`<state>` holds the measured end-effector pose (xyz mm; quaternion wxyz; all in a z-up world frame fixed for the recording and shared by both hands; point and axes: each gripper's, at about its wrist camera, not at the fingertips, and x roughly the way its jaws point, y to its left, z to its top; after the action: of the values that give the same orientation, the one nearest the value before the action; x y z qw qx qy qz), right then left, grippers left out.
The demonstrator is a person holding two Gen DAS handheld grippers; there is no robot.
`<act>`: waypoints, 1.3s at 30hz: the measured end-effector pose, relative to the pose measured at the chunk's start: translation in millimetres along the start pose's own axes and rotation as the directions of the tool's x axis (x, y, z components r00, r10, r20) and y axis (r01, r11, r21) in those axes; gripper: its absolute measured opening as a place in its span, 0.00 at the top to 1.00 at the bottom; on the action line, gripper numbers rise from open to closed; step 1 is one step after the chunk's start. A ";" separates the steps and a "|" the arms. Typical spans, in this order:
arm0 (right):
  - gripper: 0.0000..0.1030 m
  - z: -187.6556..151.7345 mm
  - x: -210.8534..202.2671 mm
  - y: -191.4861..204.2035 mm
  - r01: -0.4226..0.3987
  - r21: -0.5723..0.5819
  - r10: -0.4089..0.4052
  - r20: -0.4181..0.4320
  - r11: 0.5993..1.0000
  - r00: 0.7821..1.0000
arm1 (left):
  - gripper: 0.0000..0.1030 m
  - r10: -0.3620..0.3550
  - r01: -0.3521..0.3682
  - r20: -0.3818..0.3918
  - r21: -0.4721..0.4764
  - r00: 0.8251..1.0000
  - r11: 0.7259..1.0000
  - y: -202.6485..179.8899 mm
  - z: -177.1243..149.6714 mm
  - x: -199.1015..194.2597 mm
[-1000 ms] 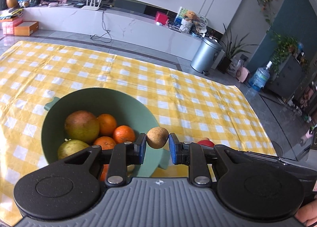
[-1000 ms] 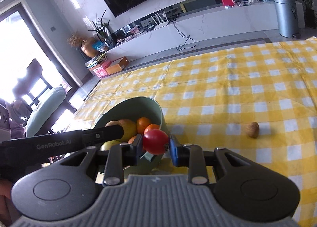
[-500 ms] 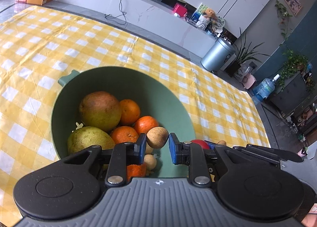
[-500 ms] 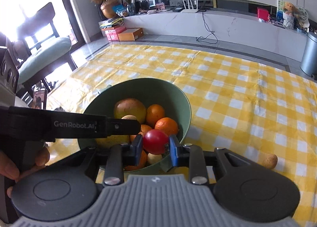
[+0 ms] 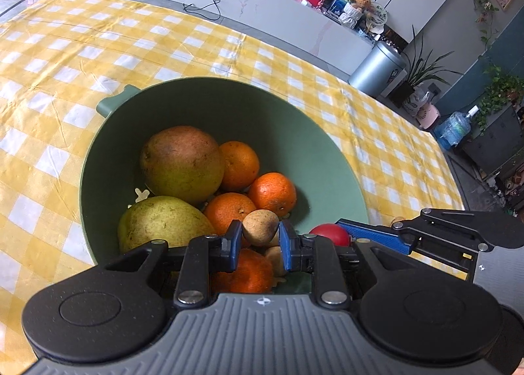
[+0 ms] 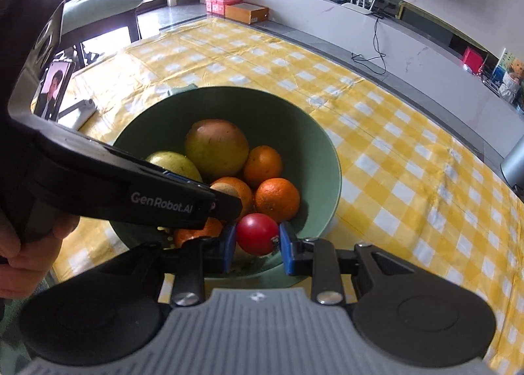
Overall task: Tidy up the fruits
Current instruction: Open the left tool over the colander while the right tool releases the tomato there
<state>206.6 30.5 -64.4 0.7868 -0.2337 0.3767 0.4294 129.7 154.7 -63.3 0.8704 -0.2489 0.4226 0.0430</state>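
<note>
A green bowl [image 5: 294, 132] on the yellow checked cloth holds two large pears [image 5: 181, 160], several oranges [image 5: 271, 193] and small brown fruits. My left gripper [image 5: 260, 240] is shut on a small brown fruit [image 5: 260, 227] and holds it over the bowl's near side. My right gripper [image 6: 257, 244] is shut on a small red fruit [image 6: 257, 233] just above the bowl's near rim [image 6: 324, 145]. The red fruit also shows in the left wrist view [image 5: 329, 233]. The left gripper's arm [image 6: 131, 185] crosses the bowl in the right wrist view.
The yellow checked cloth [image 5: 98, 47] covers the table around the bowl. A phone [image 6: 54, 89] and a small white object [image 6: 80, 112] lie at the cloth's far left edge. A chair [image 6: 98, 1] stands beyond it.
Both grippers have moved forward and down over the bowl, each still holding its fruit. The bowl looks closer and fills more of both views.
</note>
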 end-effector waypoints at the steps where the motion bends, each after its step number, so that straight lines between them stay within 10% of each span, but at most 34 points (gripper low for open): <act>1: 0.76 0.1 1.3 1.3 -0.001 -0.012 0.001 -0.006 1.000 1.000 | 0.74 0.005 -0.005 -0.003 0.004 1.000 1.000 -0.3 -0.3 1.1; 21: 0.74 0.8 3.5 9.1 0.005 -0.047 -0.006 -0.024 0.999 1.000 | 0.58 0.034 -0.034 -0.001 0.044 0.999 0.998 -6.5 -3.8 -3.1; 39: 0.45 -16.0 -62.6 -0.7 0.067 0.062 -0.074 0.113 0.996 0.991 | 0.27 0.029 -0.045 0.129 0.121 0.991 0.992 -42.2 -9.2 -41.0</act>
<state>179.1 -12.2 -24.5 0.8284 -0.1987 0.3345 0.4030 109.0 119.0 -20.3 0.9084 -0.1832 0.3727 0.0486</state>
